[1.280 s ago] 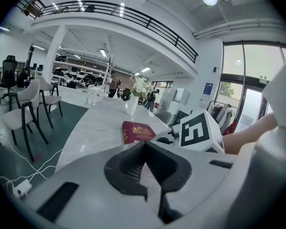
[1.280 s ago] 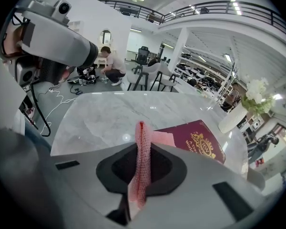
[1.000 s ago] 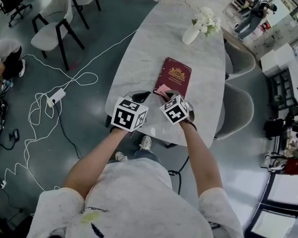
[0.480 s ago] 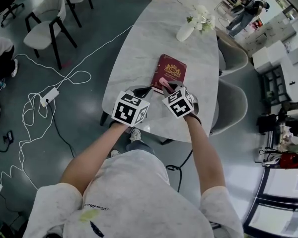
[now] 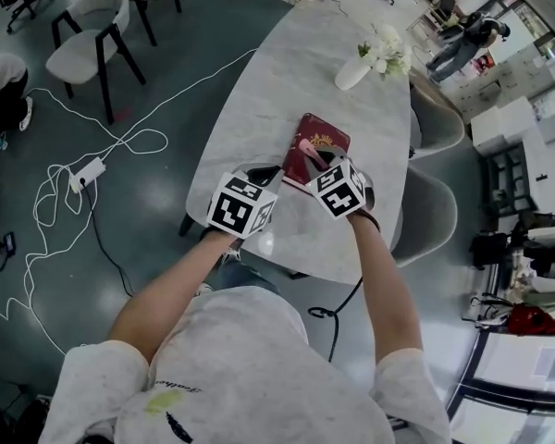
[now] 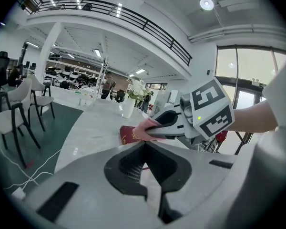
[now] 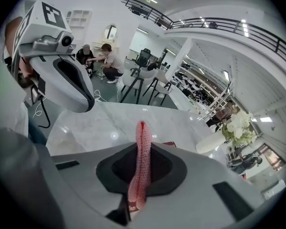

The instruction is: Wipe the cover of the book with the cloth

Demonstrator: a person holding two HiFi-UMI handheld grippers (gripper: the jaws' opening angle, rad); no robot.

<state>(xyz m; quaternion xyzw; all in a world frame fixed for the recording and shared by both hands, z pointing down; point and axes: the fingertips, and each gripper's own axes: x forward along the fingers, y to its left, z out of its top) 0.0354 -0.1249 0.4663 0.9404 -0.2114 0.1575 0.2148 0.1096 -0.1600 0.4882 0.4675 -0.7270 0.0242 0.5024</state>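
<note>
A dark red book (image 5: 318, 137) with a gold emblem lies on the marble table (image 5: 287, 72). My right gripper (image 5: 317, 161) is shut on a pink mesh cloth (image 5: 309, 150), which rests over the book's near end. In the right gripper view the cloth (image 7: 140, 162) stands pinched between the jaws, with a corner of the book (image 7: 170, 143) just beyond. My left gripper (image 5: 263, 175) hovers left of the book, off its cover. Its jaws meet with nothing between them in the left gripper view (image 6: 144, 162), where the book (image 6: 127, 136) and the cloth (image 6: 145, 129) also show.
A white vase of white flowers (image 5: 367, 54) stands at the table's far end. Grey chairs (image 5: 433, 202) sit along the right side and more chairs (image 5: 91, 35) at the left. White cables and a power strip (image 5: 89, 171) lie on the floor. People are in the background.
The right gripper has carried the cloth forward from the table's near part onto the book's near end. The left gripper followed slightly and stays beside the book.
</note>
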